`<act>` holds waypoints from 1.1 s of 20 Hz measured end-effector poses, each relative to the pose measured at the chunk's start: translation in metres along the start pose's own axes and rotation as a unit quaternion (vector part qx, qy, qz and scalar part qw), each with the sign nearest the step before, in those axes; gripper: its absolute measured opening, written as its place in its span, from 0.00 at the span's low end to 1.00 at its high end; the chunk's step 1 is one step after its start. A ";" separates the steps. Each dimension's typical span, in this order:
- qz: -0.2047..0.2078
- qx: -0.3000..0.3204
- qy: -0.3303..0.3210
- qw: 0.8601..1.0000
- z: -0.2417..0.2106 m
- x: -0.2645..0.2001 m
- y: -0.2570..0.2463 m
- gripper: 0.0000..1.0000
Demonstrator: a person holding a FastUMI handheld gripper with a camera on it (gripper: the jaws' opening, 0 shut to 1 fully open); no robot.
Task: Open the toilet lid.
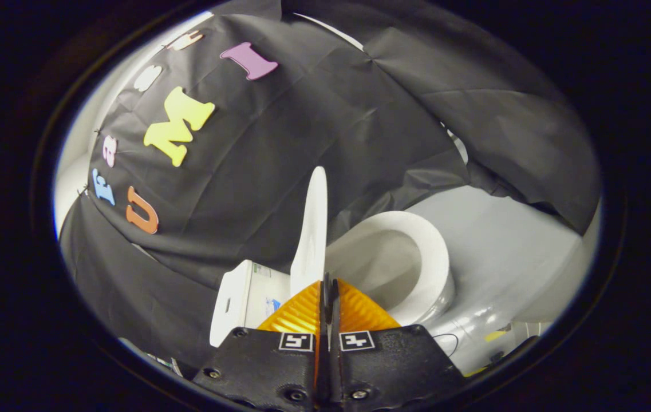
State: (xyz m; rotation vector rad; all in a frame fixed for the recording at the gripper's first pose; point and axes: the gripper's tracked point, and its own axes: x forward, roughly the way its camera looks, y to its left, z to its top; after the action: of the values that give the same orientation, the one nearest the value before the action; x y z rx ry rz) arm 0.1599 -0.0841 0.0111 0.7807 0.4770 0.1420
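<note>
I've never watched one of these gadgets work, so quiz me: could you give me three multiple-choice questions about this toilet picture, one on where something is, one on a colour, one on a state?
1. Where is the toilet lid relative to the gripper?
A. just ahead of the fingertips
B. far off beside the tank
C. flat on the floor

2. What colour is the toilet seat?
A. black
B. white
C. blue

3. How does the lid stand?
A. closed flat on the seat
B. raised on edge, bowl uncovered
C. removed

Answers: 1 A, the lid's edge rises right above the fingertips. 2 B, the seat ring is white. 3 B, the lid stands up and the bowl is exposed.
</note>
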 end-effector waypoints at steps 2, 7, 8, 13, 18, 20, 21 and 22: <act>-0.001 -0.011 -0.003 1.000 0.001 -0.003 0.011 0.04; -0.003 -0.035 -0.010 0.999 -0.001 -0.005 0.035 0.04; -0.002 -0.038 -0.011 0.999 -0.001 -0.006 0.039 0.04; 0.002 -0.054 -0.016 0.998 -0.004 -0.008 0.063 0.04; -0.008 -0.091 -0.027 0.995 -0.007 -0.011 0.091 0.04; -0.011 -0.108 -0.033 0.994 -0.008 -0.011 0.103 0.04; -0.012 -0.114 -0.035 0.993 -0.010 -0.011 0.108 0.04; -0.014 -0.123 -0.038 0.992 -0.012 -0.011 0.114 0.04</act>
State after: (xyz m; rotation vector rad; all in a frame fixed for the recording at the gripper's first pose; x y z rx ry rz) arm 0.1502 0.0006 0.0880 0.5355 0.3901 0.1420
